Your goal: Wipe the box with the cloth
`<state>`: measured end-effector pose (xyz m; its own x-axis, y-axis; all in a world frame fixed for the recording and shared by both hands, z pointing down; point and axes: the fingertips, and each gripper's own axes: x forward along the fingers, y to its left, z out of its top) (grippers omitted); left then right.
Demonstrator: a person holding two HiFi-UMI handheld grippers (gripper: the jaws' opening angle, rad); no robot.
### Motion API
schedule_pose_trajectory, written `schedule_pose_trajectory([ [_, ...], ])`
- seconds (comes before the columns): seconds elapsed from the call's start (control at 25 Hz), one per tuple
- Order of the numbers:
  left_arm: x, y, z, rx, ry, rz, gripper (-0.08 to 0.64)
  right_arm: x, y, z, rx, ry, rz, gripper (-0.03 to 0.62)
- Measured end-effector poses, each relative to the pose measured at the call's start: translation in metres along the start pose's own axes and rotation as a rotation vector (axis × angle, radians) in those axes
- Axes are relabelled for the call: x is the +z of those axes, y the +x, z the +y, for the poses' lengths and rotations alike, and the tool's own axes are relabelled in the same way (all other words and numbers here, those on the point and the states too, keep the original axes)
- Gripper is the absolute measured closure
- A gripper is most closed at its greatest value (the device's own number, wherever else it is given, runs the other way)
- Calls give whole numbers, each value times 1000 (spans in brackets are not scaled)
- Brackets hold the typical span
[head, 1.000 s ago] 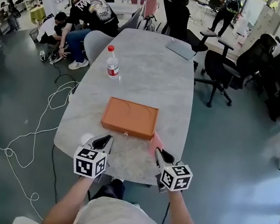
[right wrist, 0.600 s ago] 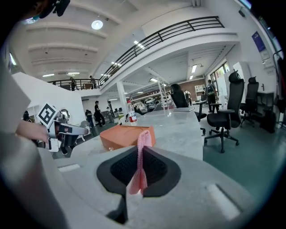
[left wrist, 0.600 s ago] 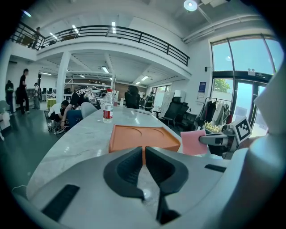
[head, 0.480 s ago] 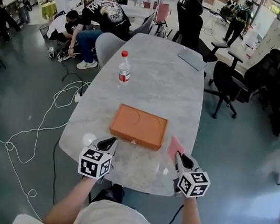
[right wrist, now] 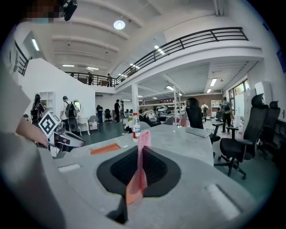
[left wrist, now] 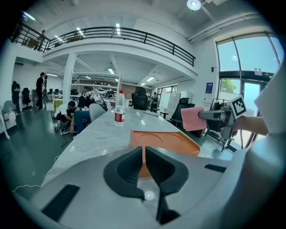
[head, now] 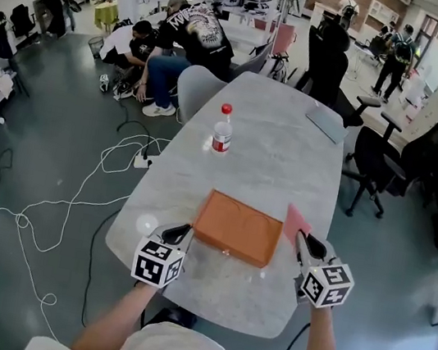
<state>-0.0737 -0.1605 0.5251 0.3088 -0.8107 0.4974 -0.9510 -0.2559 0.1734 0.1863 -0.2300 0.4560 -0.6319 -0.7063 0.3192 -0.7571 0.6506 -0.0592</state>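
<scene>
A flat orange box [head: 239, 228] lies on the grey marble table [head: 279, 163], near its front end. My right gripper [head: 301, 238] is held just right of the box, shut on a pink cloth [head: 296, 220] that stands up between its jaws. In the right gripper view the cloth [right wrist: 142, 156] hangs pinched in the right gripper [right wrist: 142, 147], with the box [right wrist: 105, 148] to the left. My left gripper [head: 185, 229] sits at the box's near left corner, shut with nothing in it. The left gripper view shows the left gripper [left wrist: 144, 156] just before the box [left wrist: 163, 141].
A water bottle [head: 223, 133] with a red cap stands behind the box. A closed laptop [head: 327, 123] lies at the far right of the table. Office chairs [head: 376, 155] stand to the right, cables [head: 73, 204] trail on the floor to the left, and people crouch beyond the table's far end.
The right gripper with the cloth has moved from the box's near right corner out to its right side. The left gripper stays at the near left corner.
</scene>
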Motion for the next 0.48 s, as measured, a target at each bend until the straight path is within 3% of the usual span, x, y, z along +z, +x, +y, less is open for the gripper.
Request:
schedule_pose_trajectory([
  [0.24,9,5,31,30,-22,-4,534,35,56,6,96,-110,26,577],
  [0.48,12,11,58,48,-31,4,534,39,118,23,208,-172,95,577],
])
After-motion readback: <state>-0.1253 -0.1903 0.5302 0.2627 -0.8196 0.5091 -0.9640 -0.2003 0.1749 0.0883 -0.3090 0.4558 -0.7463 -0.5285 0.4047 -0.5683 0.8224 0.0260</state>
